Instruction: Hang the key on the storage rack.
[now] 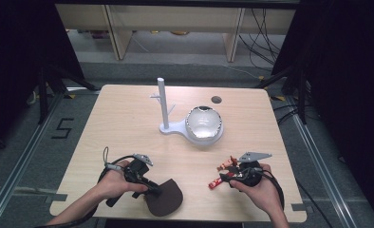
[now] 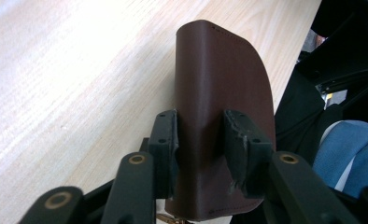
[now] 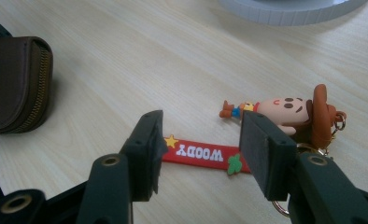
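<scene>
A brown leather zip pouch [image 2: 219, 79] lies near the table's front edge [image 1: 166, 199]. My left gripper [image 2: 201, 135] is shut on it, and the leather dents where the jaws pinch its near end [image 1: 154, 190]. A Woody keychain lies at the front right: a red strap [image 3: 198, 153] lettered WOODY and a small cowboy figure [image 3: 287, 109] with metal rings. My right gripper [image 3: 201, 140] is open, low over the table, with its jaws on either side of the strap and apart from it [image 1: 225, 175].
A white stand [image 1: 162, 102] with an upright pole and short pegs rises at the table's middle. A shiny round bowl [image 1: 204, 122] sits on its base. A dark round hole [image 1: 216, 99] is behind it. The pouch's zip side [image 3: 14, 86] shows left of the right gripper.
</scene>
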Demonstrator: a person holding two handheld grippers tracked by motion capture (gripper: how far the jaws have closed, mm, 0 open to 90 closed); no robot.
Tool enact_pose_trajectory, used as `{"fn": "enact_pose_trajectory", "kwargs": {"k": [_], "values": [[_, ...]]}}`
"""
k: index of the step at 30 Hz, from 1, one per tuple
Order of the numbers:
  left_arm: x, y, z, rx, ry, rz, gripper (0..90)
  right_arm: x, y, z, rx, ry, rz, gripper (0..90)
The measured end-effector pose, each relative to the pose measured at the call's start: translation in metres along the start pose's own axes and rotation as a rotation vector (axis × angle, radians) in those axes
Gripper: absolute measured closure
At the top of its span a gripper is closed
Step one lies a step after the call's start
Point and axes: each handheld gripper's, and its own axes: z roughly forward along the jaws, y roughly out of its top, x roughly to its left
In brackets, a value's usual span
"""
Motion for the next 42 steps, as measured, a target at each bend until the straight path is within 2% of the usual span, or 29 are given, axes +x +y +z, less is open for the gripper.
{"fn": "enact_pose_trajectory", "kwargs": {"k": [2, 4, 5, 7, 8, 11, 12, 13, 14, 15, 16, 17, 18, 19, 20, 21, 22, 26, 28, 30, 31, 33, 35, 36, 38, 39, 40, 41, 42], "values": [[-0.003, 0.0, -0.001, -0.014, -0.001, 0.004, 67.5, 0.001, 0.0, 0.0, 0.002, -0.001, 0.005, 50.5], [-0.011, 0.002, -0.006, -0.032, 0.007, 0.042, 69.2, 0.0, 0.001, -0.002, 0.018, -0.008, -0.007, 50.4], [-0.011, 0.002, -0.006, -0.032, 0.007, 0.042, 69.4, 0.0, 0.0, -0.002, -0.003, -0.005, -0.003, 50.5], [-0.017, 0.002, -0.007, -0.035, 0.028, 0.077, 69.6, 0.001, 0.0, -0.001, -0.019, -0.007, 0.0, 50.5], [-0.021, 0.003, -0.009, -0.031, 0.051, 0.116, 69.7, 0.0, 0.0, -0.001, -0.021, -0.009, -0.004, 50.4], [-0.029, 0.005, -0.013, -0.051, 0.077, 0.162, 70.8, 0.0, 0.0, -0.004, -0.005, -0.007, -0.004, 50.4], [-0.031, 0.006, -0.015, -0.049, 0.096, 0.182, 70.8, 0.0, 0.0, -0.004, -0.002, -0.007, -0.005, 50.4], [-0.034, 0.009, -0.021, -0.045, 0.147, 0.245, 70.8, -0.001, -0.001, -0.004, -0.007, -0.013, -0.015, 50.4], [-0.034, 0.009, -0.021, -0.045, 0.147, 0.245, 70.8, -0.001, -0.001, -0.004, -0.007, -0.013, -0.015, 50.4], [-0.038, 0.011, -0.025, -0.051, 0.195, 0.285, 70.8, 0.0, -0.001, -0.004, -0.002, -0.011, -0.005, 50.4], [-0.038, 0.011, -0.025, -0.051, 0.195, 0.285, 70.8, 0.0, -0.001, -0.004, -0.002, -0.011, -0.005, 50.4], [-0.041, 0.013, -0.03, -0.051, 0.253, 0.341, 70.8, 0.0, -0.001, -0.004, -0.005, -0.01, -0.012, 50.4], [-0.041, 0.013, -0.03, -0.051, 0.253, 0.341, 70.7, 0.0, -0.001, -0.004, -0.005, -0.01, -0.012, 50.4], [-0.045, 0.015, -0.032, -0.076, 0.311, 0.375, 70.7, 0.0, -0.001, -0.003, -0.016, -0.013, -0.02, 50.4], [-0.045, 0.015, -0.032, -0.076, 0.311, 0.375, 70.7, 0.0, -0.001, -0.003, -0.016, -0.013, -0.02, 50.4], [-0.048, 0.017, -0.034, -0.087, 0.35, 0.412, 70.5, 0.0, -0.001, -0.003, -0.018, -0.013, -0.02, 50.4], [-0.049, 0.018, -0.035, -0.1, 0.373, 0.424, 70.5, 0.0, -0.001, -0.003, -0.014, -0.014, -0.015, 50.5], [-0.048, 0.021, -0.034, -0.126, 0.403, 0.477, 70.3, 0.003, -0.001, -0.003, -0.022, -0.014, -0.016, 50.5], [-0.048, 0.023, -0.034, -0.121, 0.425, 0.519, 70.3, 0.004, 0.001, -0.003, -0.035, 0.003, -0.041, 50.5], [-0.048, 0.024, -0.033, -0.112, 0.43, 0.531, 70.3, 0.005, 0.003, -0.004, -0.043, 0.016, -0.052, 50.2], [-0.05, 0.025, -0.03, -0.111, 0.44, 0.554, 70.3, 0.012, 0.009, -0.006, -0.054, 0.049, -0.092, 48.7], [-0.052, 0.027, -0.028, -0.104, 0.443, 0.579, 70.3, 0.016, 0.018, -0.006, -0.056, 0.068, -0.164, 47.5], [-0.054, 0.028, -0.026, -0.099, 0.445, 0.592, 70.3, 0.025, 0.028, -0.004, -0.05, 0.103, -0.212, 46.3], [-0.055, 0.03, -0.025, -0.096, 0.444, 0.604, 70.3, 0.025, 0.028, -0.004, -0.05, 0.103, -0.212, 46.3], [-0.058, 0.033, -0.023, -0.076, 0.445, 0.633, 70.3, 0.034, 0.041, -0.001, -0.023, 0.151, -0.302, 43.9], [-0.059, 0.035, -0.021, -0.057, 0.444, 0.655, 70.3, 0.043, 0.052, 0.003, 0.008, 0.209, -0.38, 42.3], [-0.059, 0.035, -0.021, -0.057, 0.444, 0.655, 70.3, 0.043, 0.052, 0.003, 0.008, 0.209, -0.38, 42.3], [-0.06, 0.036, -0.019, -0.052, 0.442, 0.662, 70.3, 0.05, 0.061, 0.008, 0.032, 0.256, -0.45, 41.2], [-0.061, 0.037, -0.018, -0.047, 0.439, 0.671, 70.3, 0.05, 0.061, 0.008, 0.032, 0.256, -0.45, 41.2]]}}
